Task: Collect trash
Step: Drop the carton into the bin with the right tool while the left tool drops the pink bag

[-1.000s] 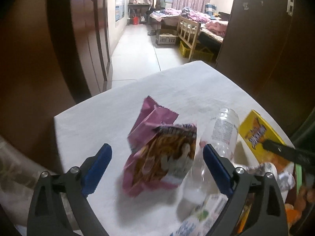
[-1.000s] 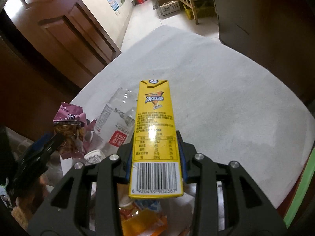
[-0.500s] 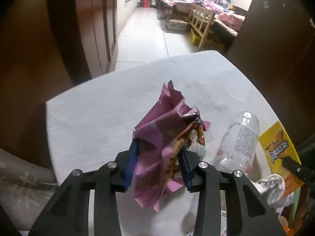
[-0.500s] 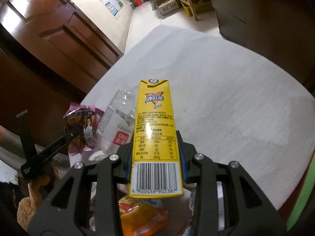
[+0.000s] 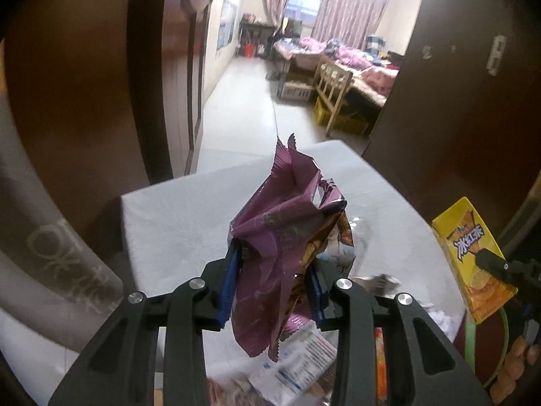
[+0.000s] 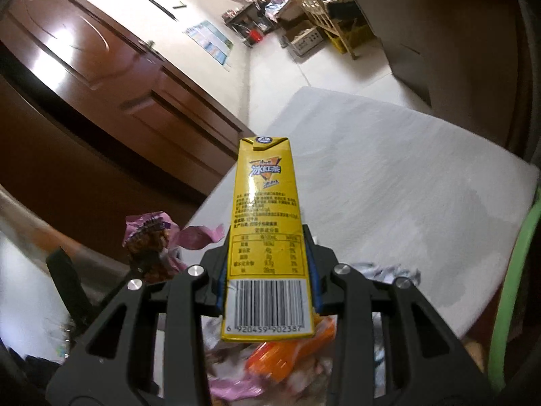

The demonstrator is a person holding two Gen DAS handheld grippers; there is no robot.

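Left gripper: matte black frame, two linkage arms per side spreading toward the camera, with triangular cut-outs between the arms. Four round silver screw heads, one at each pivot. Blue fingers, flat and narrow, mounted on the inner faces of the black tips.

Right gripper: same build, black linkage frame, four silver pivot screws, blue fingers edging the inner faces. From the left wrist view its black tip shows a small silver screw. No cables or printed markings visible on either.
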